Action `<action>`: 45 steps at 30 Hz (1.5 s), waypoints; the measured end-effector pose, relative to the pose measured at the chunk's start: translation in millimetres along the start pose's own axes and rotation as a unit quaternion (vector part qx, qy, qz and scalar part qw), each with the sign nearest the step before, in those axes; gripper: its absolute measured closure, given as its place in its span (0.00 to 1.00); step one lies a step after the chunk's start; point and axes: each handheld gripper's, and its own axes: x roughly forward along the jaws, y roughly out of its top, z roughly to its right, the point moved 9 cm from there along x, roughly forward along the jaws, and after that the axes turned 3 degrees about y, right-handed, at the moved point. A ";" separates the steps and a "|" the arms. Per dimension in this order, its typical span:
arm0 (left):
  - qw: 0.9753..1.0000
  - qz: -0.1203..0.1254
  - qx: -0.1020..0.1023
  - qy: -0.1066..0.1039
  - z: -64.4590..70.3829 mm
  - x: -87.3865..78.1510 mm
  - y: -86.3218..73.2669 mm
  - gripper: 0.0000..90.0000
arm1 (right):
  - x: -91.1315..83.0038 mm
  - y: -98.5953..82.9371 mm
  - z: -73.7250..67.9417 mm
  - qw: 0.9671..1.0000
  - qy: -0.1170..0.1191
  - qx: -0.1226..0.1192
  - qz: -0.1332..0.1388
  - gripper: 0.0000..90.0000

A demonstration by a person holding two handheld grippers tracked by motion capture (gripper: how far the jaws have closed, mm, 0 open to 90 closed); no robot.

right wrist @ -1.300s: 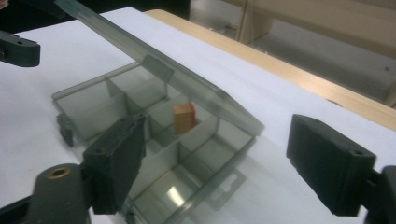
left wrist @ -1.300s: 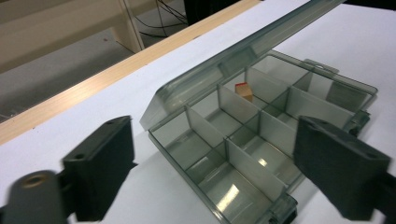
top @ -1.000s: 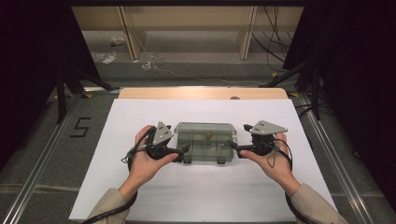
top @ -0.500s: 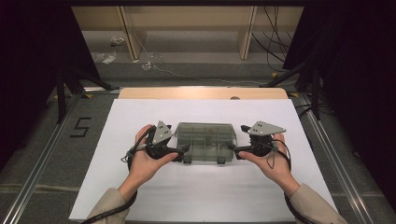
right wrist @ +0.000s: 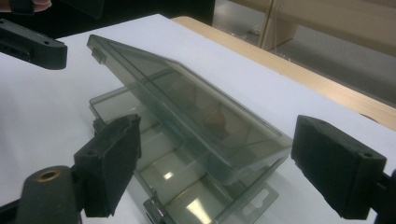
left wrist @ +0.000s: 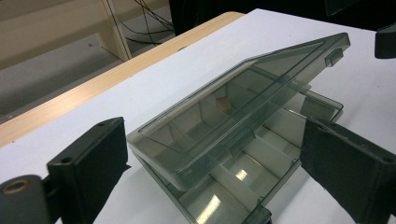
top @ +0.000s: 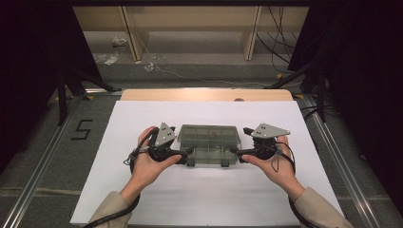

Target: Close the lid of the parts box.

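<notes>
A smoky clear plastic compartment box (top: pixel 207 142) lies in the middle of the white table cover (top: pixel 204 194). Its hinged lid (left wrist: pixel 243 93) (right wrist: pixel 187 100) stands tilted partly up over the divided tray (left wrist: pixel 261 158) (right wrist: pixel 173 172). Something small and reddish (right wrist: pixel 215 119) shows through the lid. My left gripper (top: pixel 183 156) (left wrist: pixel 219 177) is at the box's left end, open, its jaws wide on either side of the lid's end. My right gripper (top: pixel 236 153) (right wrist: pixel 224 168) mirrors it at the right end, also open. Whether any jaw touches the lid I cannot tell.
The table's wooden far edge (top: pixel 204 94) borders a floor with cables and wooden shelf legs (top: pixel 252 38). A "5" mark (top: pixel 81 129) is on the floor at left. Metal rails (top: pixel 332 147) run along both sides of the table.
The right gripper has edged slightly leftward to the box's end. The left gripper and the box stay about where they were.
</notes>
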 end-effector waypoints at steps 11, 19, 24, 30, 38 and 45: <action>1.000 0.023 -0.010 -0.004 -0.1 -4.4 7.2 0.24 | 2.6 3.4 -4.3 1.000 0.017 0.010 0.012 0.29; 0.999 0.033 -0.018 -0.010 -1.8 -8.9 11.6 0.41 | 3.2 8.1 -9.3 0.999 0.026 0.007 0.022 0.35; 0.999 0.026 -0.039 -0.005 -4.2 -11.2 10.5 0.56 | 2.8 11.7 -9.8 0.999 0.027 0.012 0.039 0.53; 0.998 0.024 -0.051 0.018 -11.4 -13.2 8.7 0.82 | 1.1 11.8 -9.6 0.998 0.032 0.024 0.042 0.83; 0.998 0.001 -0.052 0.021 -11.6 -9.4 0.3 0.99 | 2.4 4.6 -9.1 0.999 0.030 0.017 0.018 1.00; 0.999 -0.010 -0.034 0.027 -10.7 -6.4 -4.0 0.99 | 3.8 1.7 -8.2 1.000 0.025 0.015 0.009 1.00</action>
